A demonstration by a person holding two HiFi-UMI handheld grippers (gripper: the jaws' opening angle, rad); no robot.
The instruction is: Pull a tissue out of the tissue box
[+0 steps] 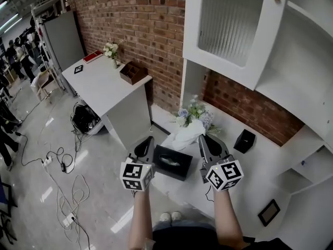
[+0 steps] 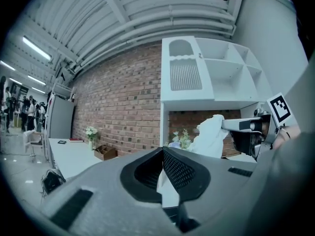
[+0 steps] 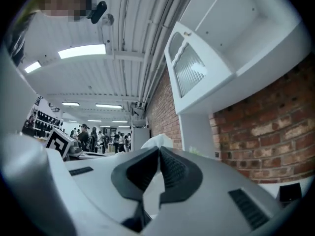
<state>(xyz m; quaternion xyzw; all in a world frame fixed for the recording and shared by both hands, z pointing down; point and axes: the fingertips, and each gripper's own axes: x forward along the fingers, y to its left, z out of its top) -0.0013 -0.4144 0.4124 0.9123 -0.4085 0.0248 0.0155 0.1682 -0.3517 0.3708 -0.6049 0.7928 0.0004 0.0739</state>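
Could tear the tissue [image 1: 186, 133] by jerking sideways with its tail possibly caught in the slot; cannot tell whether already free of the tissue box [image 1: 172, 162]. Could also drag the unpinned box toward the near edge of the counter [image 1: 260, 171], or pull up a 2nd sheet. Could brush the flowers [image 1: 193, 111] just beyond, on the far side.

Right gripper [image 1: 204, 138]: pinching the tissue, roughly level, raised above the box's right end. Left gripper [image 1: 147, 141]: pressed together on nothing, level, held up beside the box's left end, apart from it. Both forearms reaching forward side by side.
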